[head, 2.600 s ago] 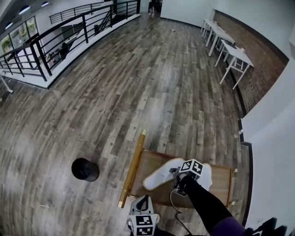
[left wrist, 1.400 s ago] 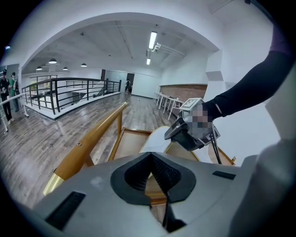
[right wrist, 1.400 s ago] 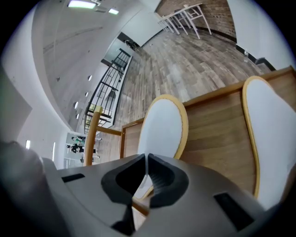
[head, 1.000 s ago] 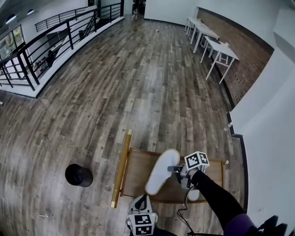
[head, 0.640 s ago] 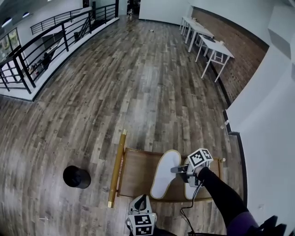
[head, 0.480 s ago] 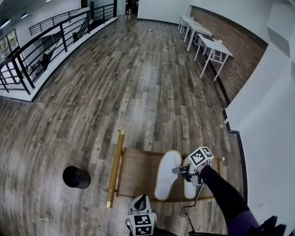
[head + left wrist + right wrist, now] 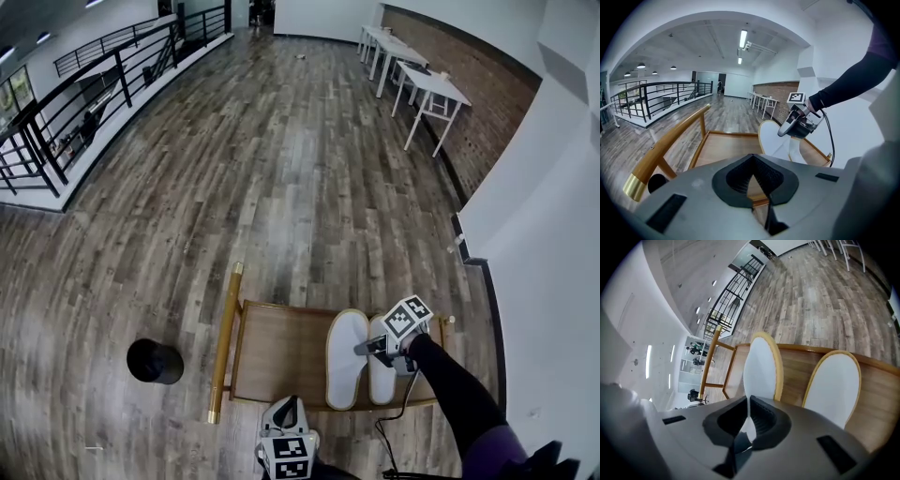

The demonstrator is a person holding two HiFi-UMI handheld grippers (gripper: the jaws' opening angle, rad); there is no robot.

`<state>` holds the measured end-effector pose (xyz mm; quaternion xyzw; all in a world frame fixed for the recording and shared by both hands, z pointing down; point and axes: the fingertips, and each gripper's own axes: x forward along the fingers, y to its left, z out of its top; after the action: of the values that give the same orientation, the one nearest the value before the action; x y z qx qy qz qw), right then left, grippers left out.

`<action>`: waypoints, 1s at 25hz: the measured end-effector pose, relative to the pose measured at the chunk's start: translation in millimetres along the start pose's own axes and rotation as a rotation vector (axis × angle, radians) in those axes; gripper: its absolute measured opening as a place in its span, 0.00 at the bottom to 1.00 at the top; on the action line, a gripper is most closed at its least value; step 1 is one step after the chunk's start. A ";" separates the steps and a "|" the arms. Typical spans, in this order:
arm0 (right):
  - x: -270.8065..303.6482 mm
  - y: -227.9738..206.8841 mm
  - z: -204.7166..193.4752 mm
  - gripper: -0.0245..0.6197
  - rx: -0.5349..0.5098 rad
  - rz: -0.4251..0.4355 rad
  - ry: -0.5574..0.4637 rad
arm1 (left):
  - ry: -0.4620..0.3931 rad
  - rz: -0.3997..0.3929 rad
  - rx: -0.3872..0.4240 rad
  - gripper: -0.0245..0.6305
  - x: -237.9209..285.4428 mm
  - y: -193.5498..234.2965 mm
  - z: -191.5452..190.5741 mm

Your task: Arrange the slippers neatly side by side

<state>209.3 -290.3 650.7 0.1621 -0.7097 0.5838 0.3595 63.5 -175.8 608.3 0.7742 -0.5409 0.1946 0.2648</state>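
Right gripper (image 7: pixel 362 349) jaws clamp the left slipper (image 7: pixel 344 361) by its rim (left gripper (image 7: pixel 287 407) jaws together, empty).

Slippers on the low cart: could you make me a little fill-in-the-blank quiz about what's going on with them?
1. The two slippers lie side by side on a ____ platform.
2. The right gripper has its fingers shut on the slipper that is on the ____ in the head view.
3. The left gripper, fingers together, holds ____.

Missing words: wooden; left; nothing.
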 end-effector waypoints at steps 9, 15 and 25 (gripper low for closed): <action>14.4 -25.2 -1.0 0.06 -0.051 -0.029 0.020 | 0.025 0.014 0.017 0.04 2.6 -3.5 1.0; 17.1 -40.1 2.3 0.06 -0.078 -0.066 0.015 | 0.038 0.028 0.009 0.04 6.4 -3.3 -5.7; 21.1 -53.0 2.2 0.06 -0.096 -0.120 0.035 | 0.050 0.005 -0.001 0.04 15.0 -14.6 -8.2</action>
<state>228.5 -302.5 703.1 0.1766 -0.7195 0.5293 0.4136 82.2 -177.7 620.6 0.7676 -0.5361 0.2143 0.2783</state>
